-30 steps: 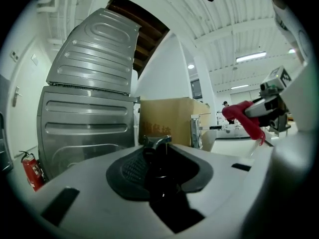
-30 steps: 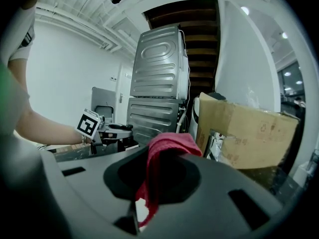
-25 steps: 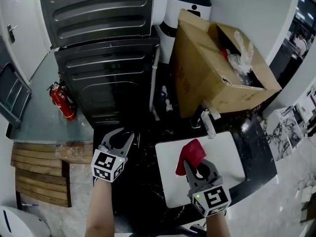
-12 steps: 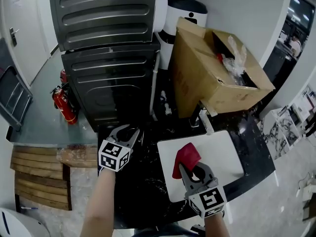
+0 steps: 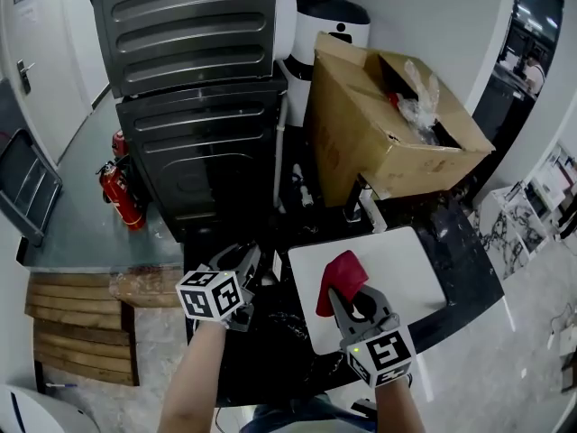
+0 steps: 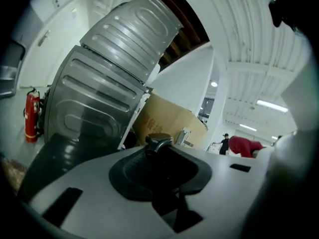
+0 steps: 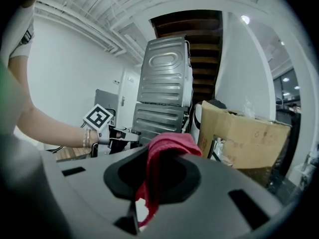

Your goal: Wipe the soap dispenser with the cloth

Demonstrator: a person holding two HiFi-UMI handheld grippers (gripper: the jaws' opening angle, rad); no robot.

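- Lower left of centre in the head view, over the black glossy surface [image 5: 270,341]: left hand-held gripper [image 5: 243,260], marker cube nearest the camera.
- Clamped between its jaws, which have just closed a little further: small dark soap dispenser [image 6: 158,142]. Only the rounded pump top shows, poking up past the jaw tips at the centre of the left gripper view. Body lost in the dark gap below.
- Right of that in the head view, lower centre, above the white rectangular basin [image 5: 410,269]: right hand-held gripper [image 5: 350,298], shut on a crumpled red cloth [image 5: 343,273].
- Cloth bunched up out of the jaw gap, one end hanging down inside it, at the centre of the right gripper view.
- Cloth and soap dispenser near each other but apart, side by side across the frame, not touching.
- Behind, in the upper half of the head view: open brown cardboard box [image 5: 361,142] at right, grey ribbed metal cabinets [image 5: 198,142] at left.
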